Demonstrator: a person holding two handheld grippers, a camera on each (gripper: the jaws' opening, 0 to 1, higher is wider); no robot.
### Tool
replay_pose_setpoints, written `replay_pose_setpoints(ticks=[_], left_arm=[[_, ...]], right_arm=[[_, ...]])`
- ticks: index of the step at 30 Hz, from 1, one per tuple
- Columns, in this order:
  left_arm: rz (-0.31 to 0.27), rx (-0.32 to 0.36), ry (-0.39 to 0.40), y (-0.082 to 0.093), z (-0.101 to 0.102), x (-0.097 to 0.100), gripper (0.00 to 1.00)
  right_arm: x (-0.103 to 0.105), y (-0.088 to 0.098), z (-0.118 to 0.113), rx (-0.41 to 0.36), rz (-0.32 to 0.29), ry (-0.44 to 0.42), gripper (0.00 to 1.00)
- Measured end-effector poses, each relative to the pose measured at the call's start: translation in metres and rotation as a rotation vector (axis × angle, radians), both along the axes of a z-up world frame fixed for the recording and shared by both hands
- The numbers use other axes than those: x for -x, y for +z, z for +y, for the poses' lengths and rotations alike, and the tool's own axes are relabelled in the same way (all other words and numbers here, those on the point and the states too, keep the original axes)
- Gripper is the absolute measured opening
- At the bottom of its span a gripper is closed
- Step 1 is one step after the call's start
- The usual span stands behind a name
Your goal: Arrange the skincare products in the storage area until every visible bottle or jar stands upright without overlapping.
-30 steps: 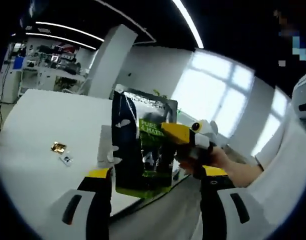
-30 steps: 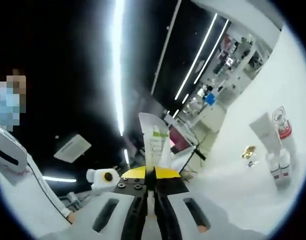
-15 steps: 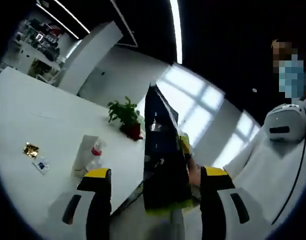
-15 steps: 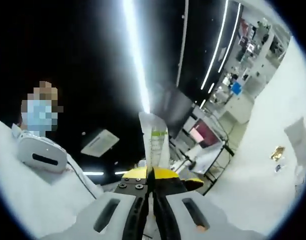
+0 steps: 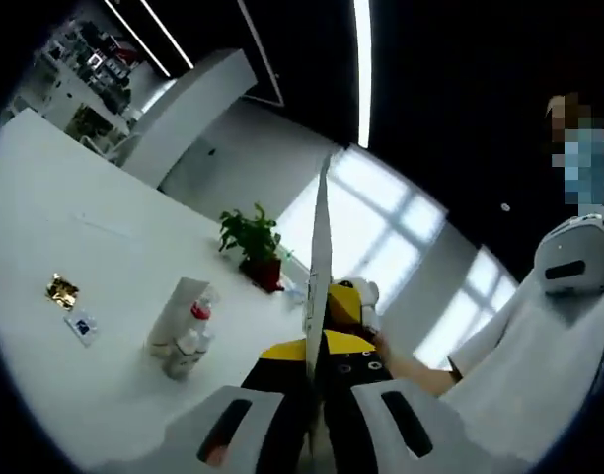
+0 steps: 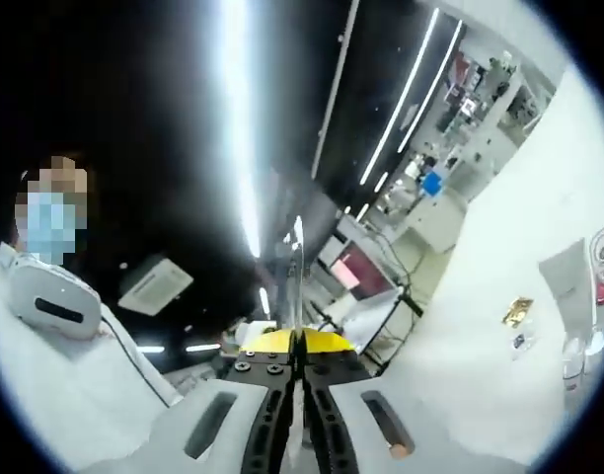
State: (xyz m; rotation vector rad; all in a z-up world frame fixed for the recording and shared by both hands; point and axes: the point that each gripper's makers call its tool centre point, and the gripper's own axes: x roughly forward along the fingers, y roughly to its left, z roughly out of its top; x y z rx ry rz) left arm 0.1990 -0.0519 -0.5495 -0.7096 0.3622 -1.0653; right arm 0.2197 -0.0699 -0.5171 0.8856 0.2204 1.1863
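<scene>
Left gripper (image 5: 316, 367), yellow-tipped jaws clamped on the lower edge of a thin flat pouch (image 5: 319, 252), seen edge-on as a pale sliver rising straight up. Right gripper (image 6: 294, 348) likewise clenched on the same pouch (image 6: 297, 272), also edge-on; its yellow tip shows just behind the sachet in the left gripper view. Judgement: pouch is held aloft by both, well above the white table (image 5: 75, 247). To do this well, keep the two grips level, lower together, let one go only once the base sits flat beside the cluster. Skincare cluster (image 5: 184, 321) stands near the far table edge: white tube, small red-capped bottle, close-packed, apparently upright. Small gold packet (image 5: 60, 290) and blue-marked sachet (image 5: 82, 327) lie flat apart.
</scene>
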Motion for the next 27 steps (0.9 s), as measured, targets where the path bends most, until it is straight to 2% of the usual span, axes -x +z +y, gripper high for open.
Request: replay_pose_setpoints(ticks=[2, 4, 5, 8, 12, 15, 17, 18, 19, 21, 23, 24, 25, 26, 27], left_arm=[[0.059, 0.067, 0.015, 0.001, 0.000, 0.001, 0.03], [0.089, 0.094, 0.058, -0.002, 0.002, 0.000, 0.03], [0.102, 0.116, 0.065, -0.002, 0.002, 0.001, 0.03], [0.188, 0.188, 0.113, -0.011, 0.008, -0.003, 0.02], [0.203, 0.177, 0.102, -0.020, 0.010, 0.000, 0.02], [0.236, 0.165, 0.105, -0.027, 0.008, 0.001, 0.02], [0.247, 0.171, 0.122, -0.029, 0.007, 0.000, 0.02], [0.252, 0.167, 0.131, -0.031, 0.006, -0.001, 0.02], [0.279, 0.209, 0.140, -0.029, 0.004, -0.002, 0.02], [0.278, 0.209, 0.148, -0.031, 0.001, -0.004, 0.02], [0.279, 0.192, 0.159, -0.032, -0.002, -0.005, 0.07], [0.266, 0.120, 0.177, -0.040, -0.001, -0.006, 0.09], [0.262, 0.082, 0.173, -0.043, -0.001, -0.005, 0.11], [0.233, 0.031, 0.182, -0.045, 0.001, -0.004, 0.12], [0.220, 0.008, 0.181, -0.046, 0.001, -0.003, 0.13]], right_arm=[[-0.003, 0.000, 0.002, -0.043, 0.030, -0.021, 0.04], [-0.007, -0.010, 0.005, -0.008, 0.023, -0.086, 0.06], [-0.005, -0.018, 0.009, 0.032, 0.028, -0.094, 0.08], [0.002, -0.031, 0.019, 0.052, 0.058, -0.110, 0.10], [0.003, -0.047, 0.017, 0.043, 0.127, -0.188, 0.10], [0.001, -0.057, 0.012, 0.041, 0.180, -0.224, 0.09], [0.001, -0.055, 0.008, 0.015, 0.195, -0.221, 0.03], [0.003, -0.049, 0.008, -0.030, 0.197, -0.194, 0.02], [-0.001, -0.053, 0.004, -0.010, 0.211, -0.216, 0.02], [-0.002, -0.054, 0.001, -0.024, 0.225, -0.210, 0.01], [-0.004, -0.054, -0.005, -0.044, 0.236, -0.202, 0.01], [-0.005, -0.055, -0.007, -0.047, 0.250, -0.197, 0.01], [-0.006, -0.056, -0.009, -0.043, 0.260, -0.196, 0.01], [-0.006, -0.058, -0.012, -0.032, 0.261, -0.189, 0.01], [-0.006, -0.060, -0.014, -0.025, 0.264, -0.182, 0.01]])
